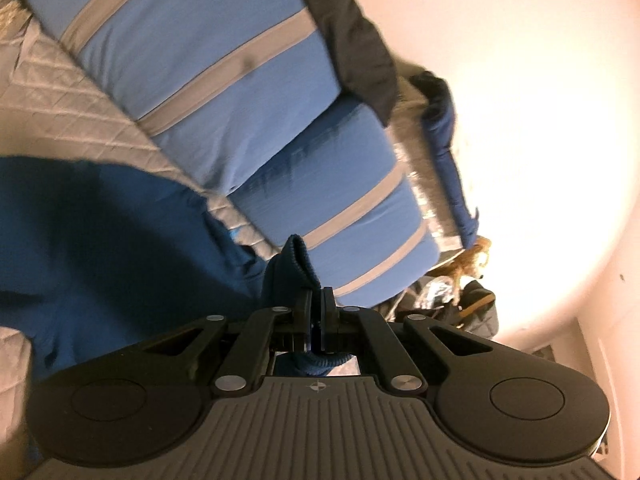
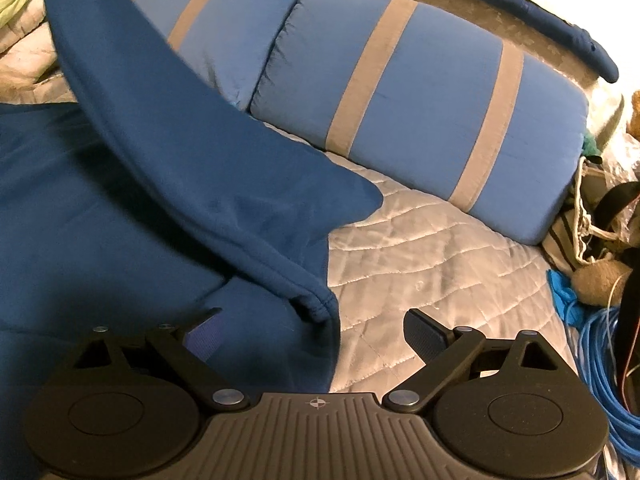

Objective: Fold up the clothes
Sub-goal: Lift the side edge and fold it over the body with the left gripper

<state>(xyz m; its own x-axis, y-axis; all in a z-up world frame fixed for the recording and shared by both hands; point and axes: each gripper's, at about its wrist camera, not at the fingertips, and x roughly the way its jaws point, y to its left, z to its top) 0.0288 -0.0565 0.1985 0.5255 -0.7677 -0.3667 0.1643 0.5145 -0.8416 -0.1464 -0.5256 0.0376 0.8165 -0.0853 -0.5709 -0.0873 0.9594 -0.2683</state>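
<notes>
— Where is the garment?
— The dark blue sweatshirt (image 2: 132, 184) lies spread on the quilted grey bedspread (image 2: 432, 264), one sleeve lifted away toward the upper left.
— Who holds it?
— The left hand-held gripper (image 1: 318, 300) is clamped tight on the ribbed cuff (image 1: 294, 264). The right hand-held gripper (image 2: 312, 332) stands wide, empty, its fingers either side of the sweatshirt's hem.
— And beyond?
— Two blue pillows with grey stripes (image 2: 420, 92) lean behind; blue cable (image 2: 600, 360) coils at the right.

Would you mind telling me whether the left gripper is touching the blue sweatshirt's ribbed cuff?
Touching. The left wrist view shows the left gripper shut on the blue sweatshirt's ribbed cuff.
</notes>
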